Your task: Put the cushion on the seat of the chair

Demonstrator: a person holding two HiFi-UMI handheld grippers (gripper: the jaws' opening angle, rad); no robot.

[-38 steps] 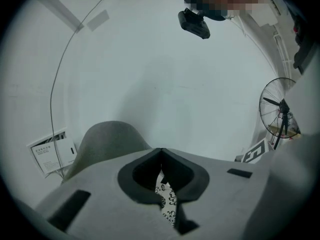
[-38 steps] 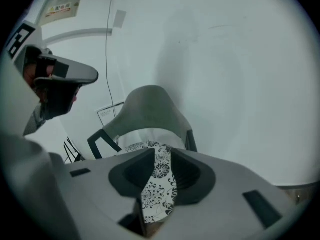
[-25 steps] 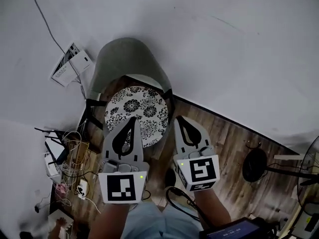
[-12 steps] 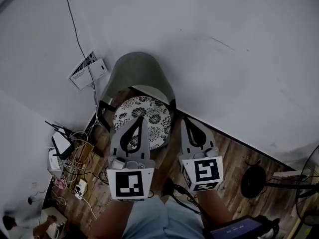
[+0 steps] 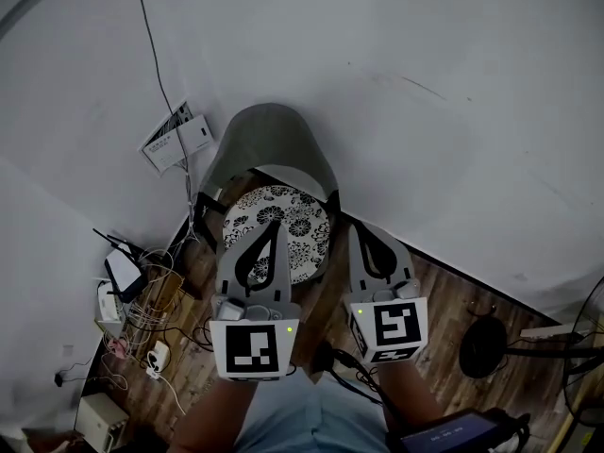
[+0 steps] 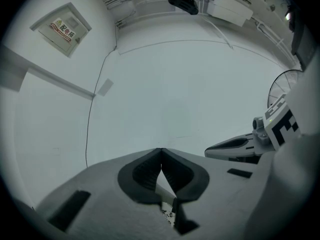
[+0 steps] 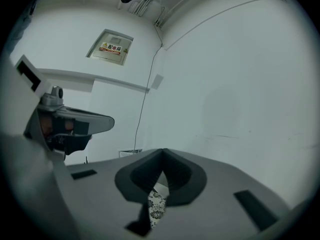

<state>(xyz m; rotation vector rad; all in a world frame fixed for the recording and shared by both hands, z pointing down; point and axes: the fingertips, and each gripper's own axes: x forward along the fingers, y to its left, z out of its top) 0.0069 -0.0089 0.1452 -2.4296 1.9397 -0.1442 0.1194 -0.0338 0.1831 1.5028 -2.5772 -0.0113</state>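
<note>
We hold the left claw [image 5: 273, 227] and the right claw [image 5: 363, 230] fully closed and empty near the chair [image 5: 269, 140]; the patterned cushion [image 5: 297, 218] lies on its seat

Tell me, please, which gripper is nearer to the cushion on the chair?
Left. The left gripper hangs over the front of the cushion; the right gripper sits off its right edge.

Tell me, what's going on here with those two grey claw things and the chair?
A person holds a two-jaw gripper in each hand. The flowered cushion lies on the seat of the grey chair. The left gripper and right gripper hover over its near side, both shut and holding nothing, so the job looks done.
</note>
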